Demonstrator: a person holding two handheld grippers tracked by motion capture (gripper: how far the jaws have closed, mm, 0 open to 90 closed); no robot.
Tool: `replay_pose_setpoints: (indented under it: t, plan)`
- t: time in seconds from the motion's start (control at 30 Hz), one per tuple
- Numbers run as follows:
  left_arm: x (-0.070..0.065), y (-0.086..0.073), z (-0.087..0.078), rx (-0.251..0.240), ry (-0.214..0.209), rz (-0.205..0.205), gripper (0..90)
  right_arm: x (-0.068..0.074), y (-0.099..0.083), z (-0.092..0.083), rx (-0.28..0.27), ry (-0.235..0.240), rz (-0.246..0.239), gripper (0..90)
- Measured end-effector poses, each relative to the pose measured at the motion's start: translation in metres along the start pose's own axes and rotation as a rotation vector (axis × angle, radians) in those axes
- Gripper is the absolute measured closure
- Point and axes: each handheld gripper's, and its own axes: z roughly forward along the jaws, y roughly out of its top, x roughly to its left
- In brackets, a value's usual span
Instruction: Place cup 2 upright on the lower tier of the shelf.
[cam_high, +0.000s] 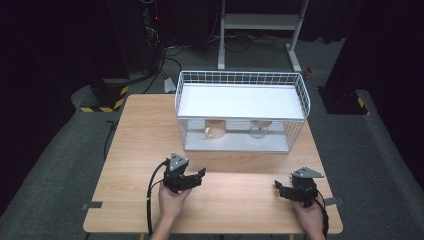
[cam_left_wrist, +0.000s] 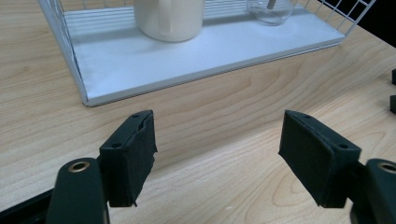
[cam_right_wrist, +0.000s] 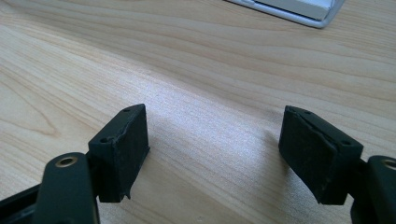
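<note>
Both the left gripper (cam_high: 201, 173) and the right gripper (cam_high: 278, 186) rest released and empty before the rack (cam_high: 240, 145), so the next move seems reaching toward the mug (cam_high: 215, 131).

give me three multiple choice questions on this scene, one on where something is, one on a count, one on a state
1. Where does the mug stand?
A. on the rack's lower shelf
B. on the rack's top shelf
C. on the bare table

2. How many vessels stand in the wire rack?
A. none
B. two
C. four

3. How is the left claw?
A. shut on the mug
B. shut on the glass
C. open, holding nothing

Answers:
1 A, the high view shows the mug under the top shelf, on the bottom tray.
2 B, the mug and a clear glass stand side by side.
3 C, its pads stand apart over bare wooden table.
</note>
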Motion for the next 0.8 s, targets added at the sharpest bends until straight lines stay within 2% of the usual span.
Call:
replay_pose_setpoints:
  t: [0.33,0.43,0.8]
  plan:
    - [-0.003,-0.007,-0.003,0.018,0.007,0.016,27.4,0.0,0.0,0.0,0.0,-0.002,0.002,24.0]
    - [-0.002,-0.01,-0.003,0.02,0.009,0.007,27.4,0.0,0.0,0.0,0.0,-0.002,0.001,24.0]
    - [0.004,-0.025,-0.003,0.042,0.046,0.004,27.4,0.0,0.0,0.0,0.0,-0.002,0.001,24.0]
